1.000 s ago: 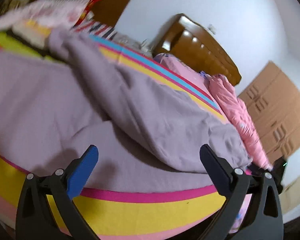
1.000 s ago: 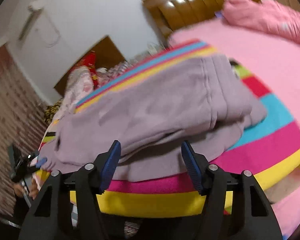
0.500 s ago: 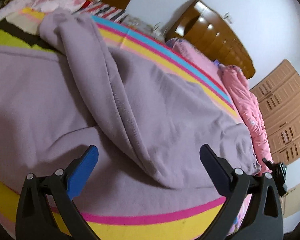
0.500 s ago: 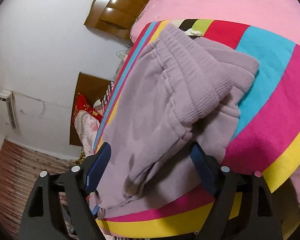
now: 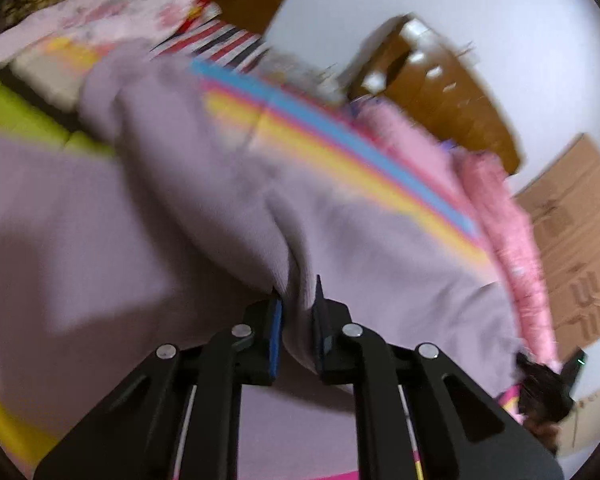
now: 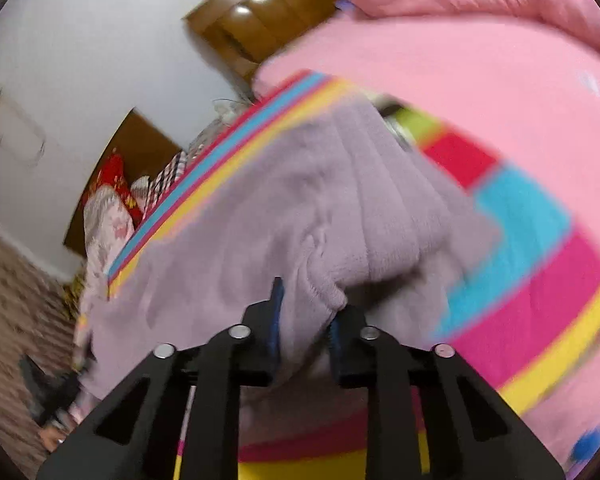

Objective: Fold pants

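Lilac fleece pants (image 5: pixel 204 184) lie across a striped blanket on a bed. In the left wrist view my left gripper (image 5: pixel 298 300) has its jaws closing on a raised fold of the upper leg, and the cloth bunches between the blue pads. In the right wrist view the ribbed waistband end of the pants (image 6: pixel 340 208) faces me. My right gripper (image 6: pixel 306 304) has its jaws closing too, pinching the waistband edge between its pads. Both views are blurred by motion.
The striped blanket (image 6: pixel 540 280) covers a pink bedsheet (image 6: pixel 480 80). A wooden headboard (image 5: pixel 440 92) stands behind, a pink quilt (image 5: pixel 508 220) lies along the far side, cardboard boxes (image 5: pixel 572 232) at the right, heaped bedding (image 5: pixel 112 16) at the upper left.
Both grippers stood wide over the pants before; now each has closed on the cloth, the left on a leg fold and the right on the waistband.
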Action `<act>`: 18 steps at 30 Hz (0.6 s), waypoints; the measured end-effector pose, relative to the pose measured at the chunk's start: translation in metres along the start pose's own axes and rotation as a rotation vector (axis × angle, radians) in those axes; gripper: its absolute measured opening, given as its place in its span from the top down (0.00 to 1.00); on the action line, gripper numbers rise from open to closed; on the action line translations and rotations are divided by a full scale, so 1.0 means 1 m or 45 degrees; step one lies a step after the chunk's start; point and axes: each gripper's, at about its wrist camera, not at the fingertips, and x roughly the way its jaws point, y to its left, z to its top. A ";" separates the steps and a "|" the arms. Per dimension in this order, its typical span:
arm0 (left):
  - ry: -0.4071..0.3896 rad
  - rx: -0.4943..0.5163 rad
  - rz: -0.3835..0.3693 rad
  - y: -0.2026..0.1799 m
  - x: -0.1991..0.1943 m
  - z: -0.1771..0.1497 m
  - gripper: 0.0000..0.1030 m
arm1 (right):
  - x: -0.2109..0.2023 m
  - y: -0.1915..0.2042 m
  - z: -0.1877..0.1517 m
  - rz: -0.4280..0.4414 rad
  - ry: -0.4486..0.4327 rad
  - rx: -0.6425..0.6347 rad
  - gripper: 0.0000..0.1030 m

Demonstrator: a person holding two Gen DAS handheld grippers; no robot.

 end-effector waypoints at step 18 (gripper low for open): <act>0.022 -0.115 0.020 0.039 0.007 -0.050 0.77 | 0.015 -0.053 -0.013 0.259 0.119 0.191 0.56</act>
